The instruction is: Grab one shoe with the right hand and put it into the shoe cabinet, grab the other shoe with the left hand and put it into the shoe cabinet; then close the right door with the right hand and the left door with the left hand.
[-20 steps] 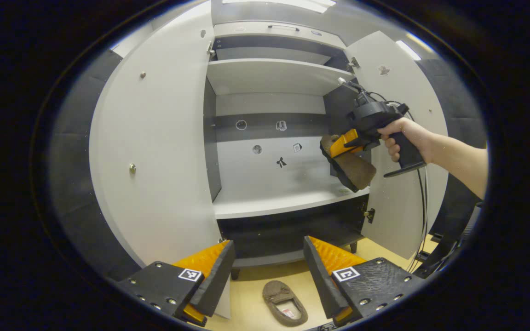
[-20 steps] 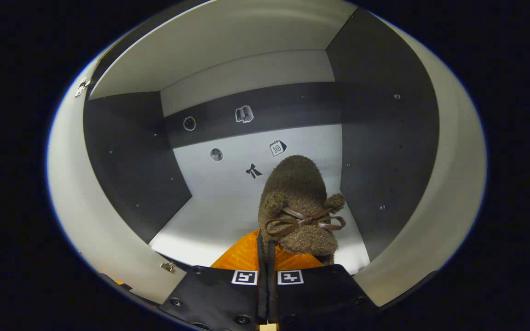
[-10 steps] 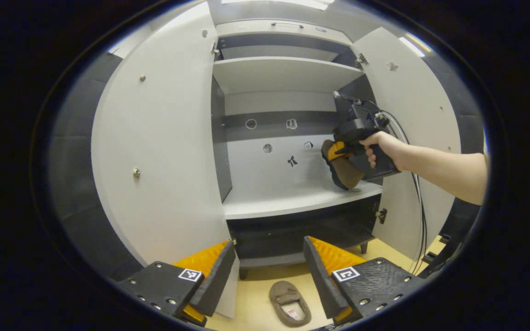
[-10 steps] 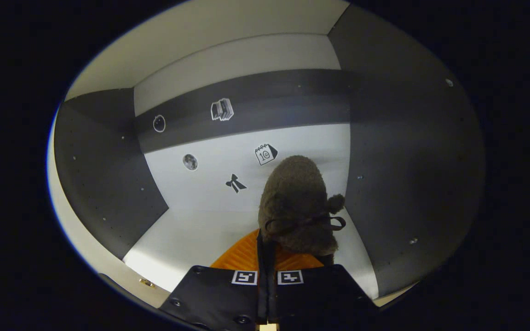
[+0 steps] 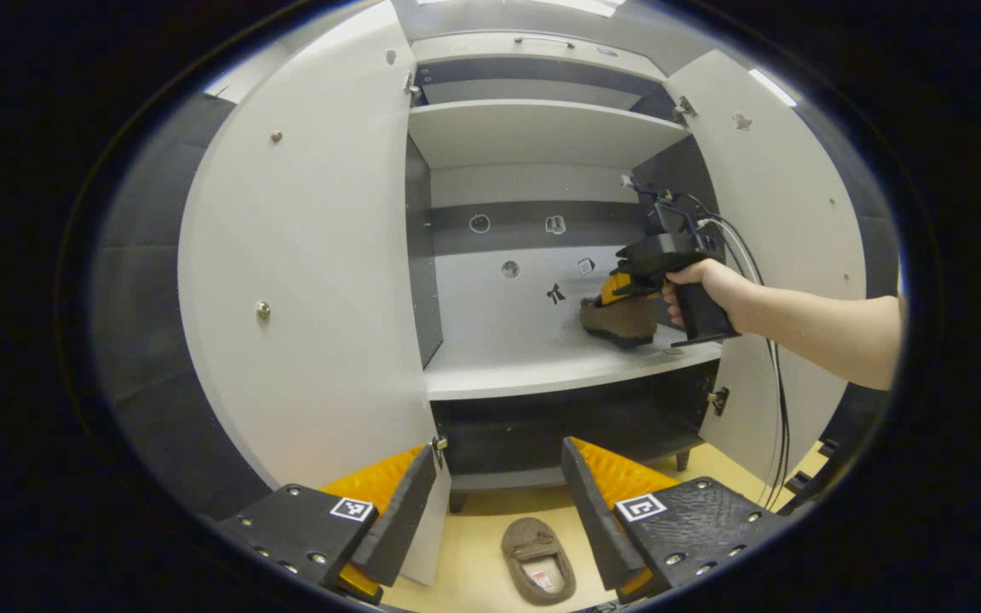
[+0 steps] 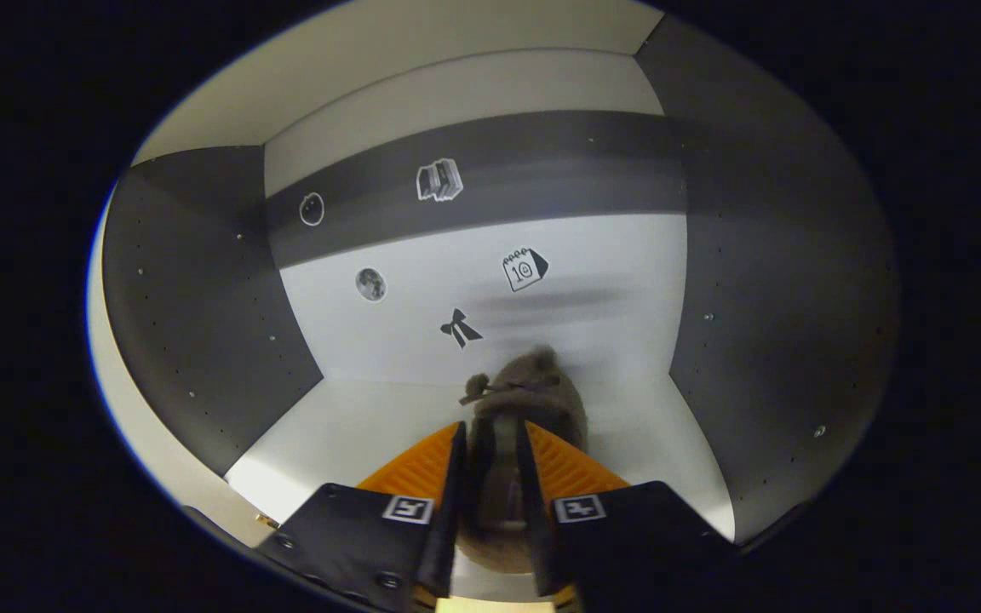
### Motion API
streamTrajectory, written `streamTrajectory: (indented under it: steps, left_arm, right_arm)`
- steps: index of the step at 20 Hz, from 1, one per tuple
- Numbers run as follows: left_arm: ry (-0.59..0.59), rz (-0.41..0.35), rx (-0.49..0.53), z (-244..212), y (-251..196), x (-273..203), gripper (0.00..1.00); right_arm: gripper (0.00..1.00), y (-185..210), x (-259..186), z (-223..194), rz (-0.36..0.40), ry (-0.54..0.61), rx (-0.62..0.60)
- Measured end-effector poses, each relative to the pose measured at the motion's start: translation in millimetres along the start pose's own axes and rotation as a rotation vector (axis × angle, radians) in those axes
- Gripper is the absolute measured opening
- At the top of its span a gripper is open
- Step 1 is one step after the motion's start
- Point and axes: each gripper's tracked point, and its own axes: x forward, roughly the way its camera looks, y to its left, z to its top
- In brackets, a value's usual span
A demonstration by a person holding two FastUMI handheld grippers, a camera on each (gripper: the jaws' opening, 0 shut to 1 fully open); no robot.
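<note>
Grey and white panels of the shoe cabinet (image 5: pixel 542 136) take up the middle of my left gripper view, with both doors swung wide: the left door (image 5: pixel 312 281) across the left half of the frame, the right door (image 5: pixel 788 221) at the right edge. On the cabinet's middle shelf (image 5: pixel 533 370), right of centre, my right gripper (image 5: pixel 618 289) sits over the brown slipper (image 5: pixel 618 319), whose sole lies on the shelf near the dark right wall. My hand (image 5: pixel 703 294) holds that gripper's handle, forearm reaching in from the right.

At the bottom of the same view my left gripper (image 5: pixel 499 502) has its fingers spread wide apart with nothing between them. Between and below them, on the pale floor (image 5: pixel 473 553) in front of the cabinet, lies the second slipper (image 5: pixel 539 560), opening upward.

From my right gripper view the cabinet's back wall (image 6: pixel 593 281) fills the centre, with small stickers (image 6: pixel 526 269) on it. The slipper (image 6: pixel 533 396) rests low in the middle of the frame on the shelf (image 6: pixel 346 426), its toe toward the back wall, a small bow on top. My right gripper (image 6: pixel 490 485) has its fingers parted a little, the slipper's heel end lying between them; I cannot tell whether they press on it.
</note>
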Motion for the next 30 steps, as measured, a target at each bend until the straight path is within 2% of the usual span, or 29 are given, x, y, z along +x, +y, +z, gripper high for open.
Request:
streamTrajectory:
  steps: [1,2,3,4,5,6,7,8,11,12,13,14,15,16,17,19,20,21,22,23,24,25,26,28,30]
  left_arm:
    - [-0.001,0.000,0.000,-0.3,0.5,0.0,0.91]
    - [-0.003,-0.002,-0.001,0.0,0.8,-0.1,0.87]
    - [-0.004,-0.007,-0.001,0.0,0.1,0.2,0.87]
    - [-0.004,-0.011,0.002,-0.5,0.3,-0.2,0.92]
    - [-0.005,-0.013,0.007,-1.7,1.0,0.1,0.87]
    - [-0.004,-0.016,0.011,-2.8,2.0,0.5,0.87]
    - [0.001,-0.018,0.014,-6.0,3.9,0.3,0.82]
    - [0.010,-0.020,0.015,-10.1,5.2,1.2,0.91]
    - [0.057,-0.033,0.018,-32.2,6.7,2.9,0.91]
    - [0.071,-0.042,0.019,-40.4,5.8,3.9,0.87]
    - [0.086,-0.056,0.015,-49.7,3.3,4.7,0.87]
    - [0.110,-0.072,0.008,-60.7,-0.3,5.3,0.92]
    - [0.131,-0.082,0.006,-70.9,-2.6,4.6,0.92]
    - [0.155,-0.092,0.010,-82.2,-4.6,4.4,0.87]
    - [0.184,-0.103,0.017,-95.7,-7.3,7.0,0.92]
    - [0.253,-0.127,0.031,-131.4,-12.1,11.1,0.92]
    - [0.282,-0.140,0.037,-145.8,-14.7,13.0,0.87]
    - [0.325,-0.153,0.045,-161.9,-17.2,14.5,0.87]
    - [0.371,-0.155,0.068,-173.0,-16.2,15.9,0.92]
    - [0.417,-0.157,0.096,-181.9,-12.2,15.6,0.87]
    - [0.455,-0.171,0.119,-192.1,-11.4,16.7,0.87]
    - [0.485,-0.185,0.136,-193.8,-10.3,10.1,0.92]
    - [0.514,-0.198,0.154,-196.2,-9.4,6.9,0.87]
    - [0.562,-0.223,0.192,-200.3,-7.0,0.3,0.87]
    - [0.568,-0.242,0.250,-199.5,-6.6,0.2,0.87]
  right_arm:
    - [0.45,3.5,-5.4,2.4,0.007,-0.004,0.008]
    - [0.62,6.1,-13.3,4.7,0.012,-0.008,0.017]
    - [0.80,5.7,-19.7,8.5,0.010,-0.022,0.024]
    - [0.95,8.2,-31.8,14.5,0.011,-0.045,0.026]
    - [0.96,7.3,-43.5,22.0,0.002,-0.077,0.016]
    - [0.92,6.7,-58.2,28.7,-0.009,-0.112,0.003]
    - [0.98,7.6,-74.3,33.4,-0.018,-0.148,-0.011]
    - [0.98,9.2,-87.1,36.5,-0.023,-0.177,-0.017]
    - [0.98,19.6,-132.0,35.7,-0.012,-0.259,-0.015]
    - [0.98,22.7,-146.0,31.9,-0.007,-0.280,-0.014]
    - [0.92,24.4,-159.5,25.2,-0.006,-0.297,-0.019]
    - [0.92,24.0,-171.6,18.3,-0.014,-0.316,-0.031]
    - [0.92,22.3,-181.3,8.0,-0.030,-0.325,-0.047]
    - [0.92,20.0,-190.9,-4.3,-0.044,-0.321,-0.059]
    - [0.92,20.1,-199.7,-19.3,-0.052,-0.309,-0.062]
    - [0.92,20.5,-214.2,-48.3,-0.049,-0.279,-0.044]
    - [0.93,19.3,-220.9,-63.2,-0.052,-0.259,-0.036]
    - [0.93,15.9,-227.2,-79.1,-0.064,-0.233,-0.026]
    - [0.92,14.9,-233.9,-93.8,-0.070,-0.210,-0.022]
    - [0.93,12.8,-241.5,-108.5,-0.088,-0.186,-0.017]
    - [0.98,10.7,-250.3,-121.6,-0.103,-0.166,-0.018]
    - [0.98,7.5,-259.6,-130.3,-0.128,-0.161,-0.018]
    - [0.98,4.6,-270.9,-135.5,-0.149,-0.168,-0.013]
    - [0.98,8.2,-293.1,-145.6,-0.156,-0.179,-0.027]
    - [0.99,-7.4,-315.4,-155.3,-0.217,-0.170,-0.066]
